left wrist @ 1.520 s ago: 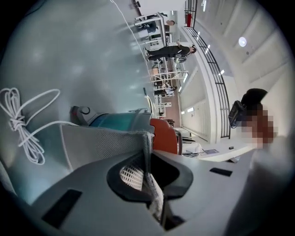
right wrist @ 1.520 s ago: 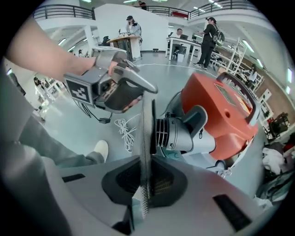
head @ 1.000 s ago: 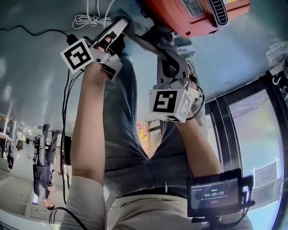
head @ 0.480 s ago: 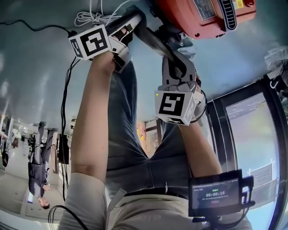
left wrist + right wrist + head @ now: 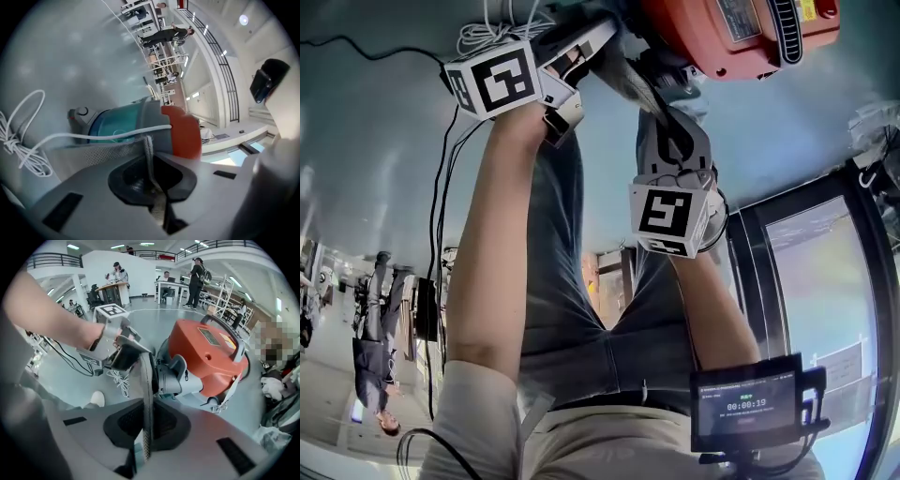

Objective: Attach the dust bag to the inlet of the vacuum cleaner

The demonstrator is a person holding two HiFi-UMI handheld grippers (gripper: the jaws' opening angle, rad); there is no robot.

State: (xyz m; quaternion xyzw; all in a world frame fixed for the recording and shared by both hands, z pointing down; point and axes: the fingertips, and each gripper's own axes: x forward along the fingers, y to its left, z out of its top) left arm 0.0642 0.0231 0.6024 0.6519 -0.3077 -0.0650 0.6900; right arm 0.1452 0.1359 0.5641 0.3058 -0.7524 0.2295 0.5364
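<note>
An orange vacuum cleaner [image 5: 741, 37] lies on the floor at the top of the head view. Its grey inlet end [image 5: 173, 376] faces the grippers. The grey mesh dust bag [image 5: 633, 80] is stretched between both grippers just in front of it. My left gripper [image 5: 586, 42] is shut on one edge of the bag [image 5: 103, 150], with the vacuum's teal and grey front [image 5: 122, 124] straight ahead. My right gripper [image 5: 656, 98] is shut on the other edge, and the bag's fabric [image 5: 146, 380] runs upright through its jaws. The left gripper [image 5: 117, 345] also shows in the right gripper view.
A coiled white cord [image 5: 492, 33] lies on the floor left of the vacuum, and a black cable [image 5: 441, 187] trails beside my left arm. A dark-framed glass panel [image 5: 825, 262] sits at the right. A small screen [image 5: 745, 408] hangs at my waist. People stand far off [image 5: 197, 273].
Both grippers have carried the bag up toward the vacuum; the left one moved furthest, up and to the right. Both stay shut on the bag.
</note>
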